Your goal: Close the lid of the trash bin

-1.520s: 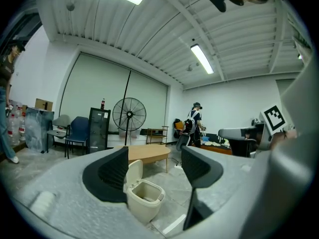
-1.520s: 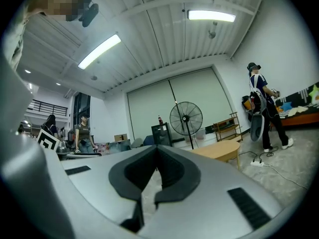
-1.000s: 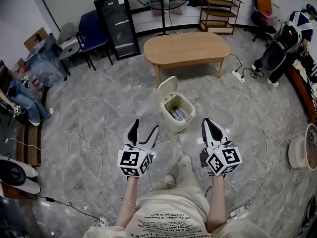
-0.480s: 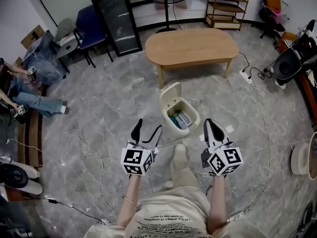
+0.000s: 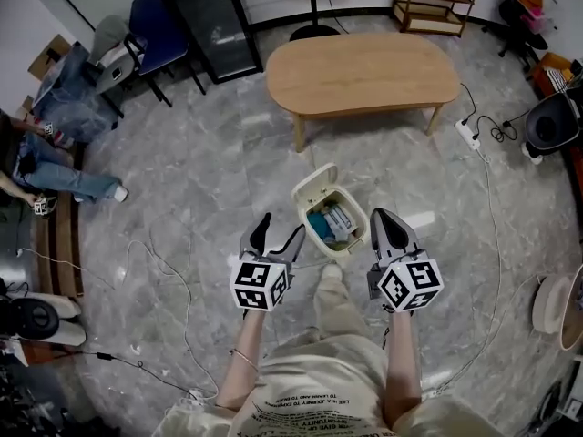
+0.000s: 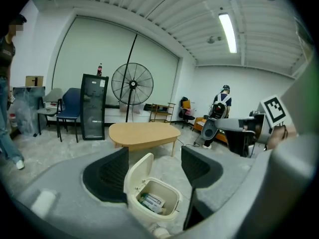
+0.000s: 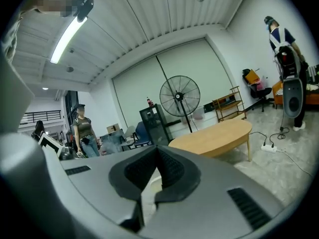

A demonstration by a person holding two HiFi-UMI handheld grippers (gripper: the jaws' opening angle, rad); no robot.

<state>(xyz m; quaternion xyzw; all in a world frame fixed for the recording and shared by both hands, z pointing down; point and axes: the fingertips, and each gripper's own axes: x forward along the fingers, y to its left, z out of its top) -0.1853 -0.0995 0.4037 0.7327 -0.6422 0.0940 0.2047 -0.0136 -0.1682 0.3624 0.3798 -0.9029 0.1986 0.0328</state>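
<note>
A cream trash bin (image 5: 343, 240) stands on the marble floor with its lid (image 5: 309, 183) tipped up and back; packets lie inside. My left gripper (image 5: 280, 228) is open, just left of the bin's near rim. In the left gripper view the bin (image 6: 167, 215) and its raised lid (image 6: 138, 171) sit between the spread fingers (image 6: 107, 176) of that gripper (image 6: 153, 164). My right gripper (image 5: 383, 223) hovers just right of the bin, shut on nothing. In the right gripper view the right gripper (image 7: 157, 153) has its jaws touching, and only a cream sliver of the bin (image 7: 155, 182) shows behind them.
An oval wooden table (image 5: 364, 73) stands beyond the bin, with a black cabinet (image 5: 205, 12) and chairs (image 5: 150, 25) farther left. Cables (image 5: 173, 276) and a power strip (image 5: 469, 133) lie on the floor. The person's shoe (image 5: 332, 278) is just short of the bin.
The view and both grippers have come forward, so the bin now lies between the two grippers' tips. The lid stays up. Neither gripper's jaws have changed.
</note>
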